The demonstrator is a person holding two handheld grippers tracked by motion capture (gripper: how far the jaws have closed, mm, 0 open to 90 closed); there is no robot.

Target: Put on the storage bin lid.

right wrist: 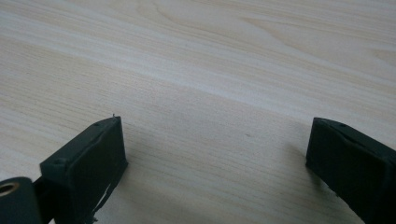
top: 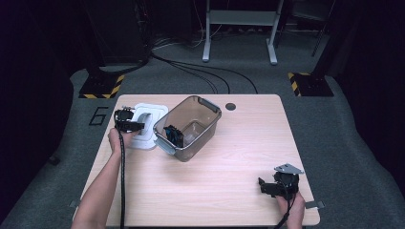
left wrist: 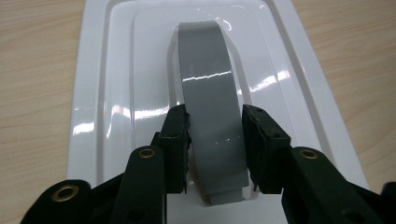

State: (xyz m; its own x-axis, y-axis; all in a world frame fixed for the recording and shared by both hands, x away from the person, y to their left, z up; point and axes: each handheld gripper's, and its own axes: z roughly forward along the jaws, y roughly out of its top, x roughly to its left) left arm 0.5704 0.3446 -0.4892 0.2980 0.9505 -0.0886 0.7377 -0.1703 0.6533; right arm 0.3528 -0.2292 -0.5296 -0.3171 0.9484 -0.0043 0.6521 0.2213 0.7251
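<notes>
My left tongs [left wrist: 215,140] are clamped on the grey handle [left wrist: 210,102] of the white lid [left wrist: 93,93], one pad on each side of the strap, low on its near end. The lid lies flat on the desk [top: 229,162] at the far left, touching the smoky clear bin [top: 191,126] just beside it, and the bin stands open with something dark and blue inside that I cannot make out. My right tongs [right wrist: 215,163] hang released over bare wood at the near right corner, well apart from everything, jaws wide with nothing between them. Now the risks, as I judge them. I am gripping the handle near one end, not at its crown, so when I lift, the lid may swing and hang tilted, and a tilted lid can catch the bin's rim instead of seating. The handle looks glossy and slick, so the pads might slide along it if I pull at an angle. The lid's edge sits against the bin, so a careless lift could nudge the bin across the desk, and nothing is steadying it. Bringing my right tongs over to brace the bin looks like the safe play before I carry the lid across.
</notes>
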